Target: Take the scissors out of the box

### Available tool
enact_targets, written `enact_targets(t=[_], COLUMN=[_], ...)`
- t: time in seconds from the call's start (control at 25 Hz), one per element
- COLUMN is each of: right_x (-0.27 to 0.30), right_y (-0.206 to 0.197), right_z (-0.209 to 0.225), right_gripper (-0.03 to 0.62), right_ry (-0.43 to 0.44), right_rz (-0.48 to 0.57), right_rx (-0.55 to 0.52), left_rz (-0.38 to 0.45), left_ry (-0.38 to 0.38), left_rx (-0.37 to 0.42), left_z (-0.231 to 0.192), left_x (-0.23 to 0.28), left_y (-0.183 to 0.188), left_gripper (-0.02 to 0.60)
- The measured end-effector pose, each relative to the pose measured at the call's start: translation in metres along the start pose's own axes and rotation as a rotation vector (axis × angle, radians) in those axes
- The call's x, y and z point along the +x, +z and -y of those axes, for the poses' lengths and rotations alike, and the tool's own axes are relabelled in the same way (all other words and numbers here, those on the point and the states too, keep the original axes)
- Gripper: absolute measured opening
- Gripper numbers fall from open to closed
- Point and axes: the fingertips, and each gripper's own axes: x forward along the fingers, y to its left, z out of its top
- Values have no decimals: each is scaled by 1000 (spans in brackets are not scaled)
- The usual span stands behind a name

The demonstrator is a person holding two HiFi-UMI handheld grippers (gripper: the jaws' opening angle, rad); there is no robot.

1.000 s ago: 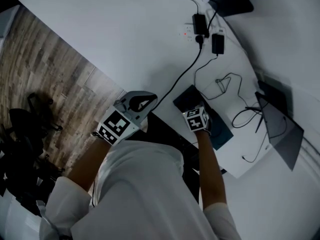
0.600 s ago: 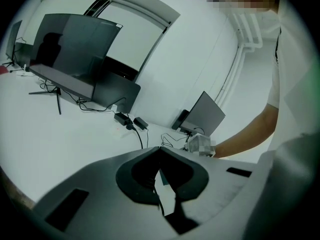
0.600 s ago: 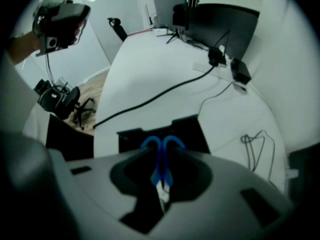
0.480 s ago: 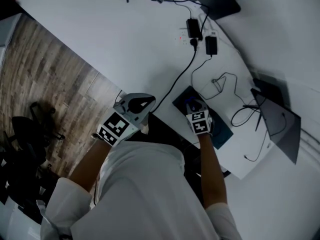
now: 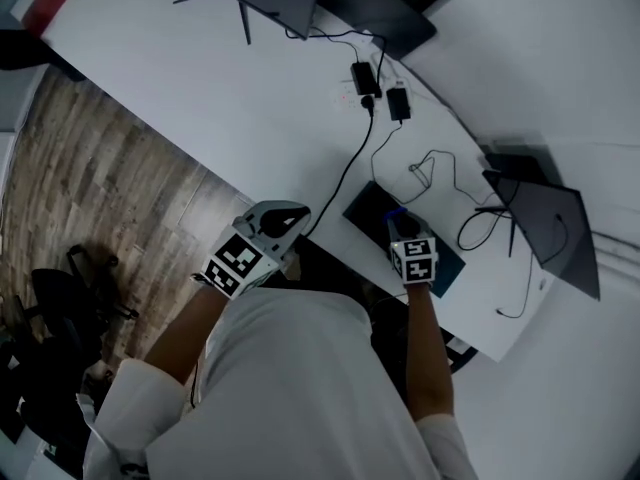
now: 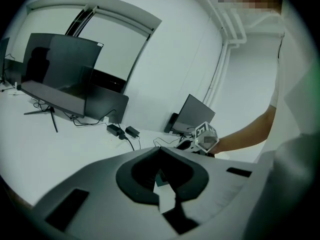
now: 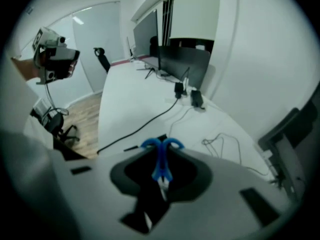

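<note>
Two adapters point(image 5: 361, 75) and cables point(image 5: 345, 168) lie near the box point(image 5: 366, 206)

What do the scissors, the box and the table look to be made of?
The scissors have blue handles, likely moulded plastic by their uniform colour; the pale tip suggests metal. The box is dark and matte: cardboard or plastic, unclear. The table is white, smooth, probably laminate.
</note>
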Motion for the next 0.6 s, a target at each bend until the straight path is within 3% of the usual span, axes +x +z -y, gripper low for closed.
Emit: enact_targets(t=[0.32,0.6], right_x=[-63,-125], right_y=[19,22], right_z=[8,15], right_gripper=[100,100], right_ry=[-75,-132], right_rz=[174,338], right_rx=[137,320], left_rz=[30,-6], left_ry=[-18,-88], left_rx=[75,111], left_z=[7,26], left_x=[-21,-22], left_y=[14,12], left_gripper=[32,32])
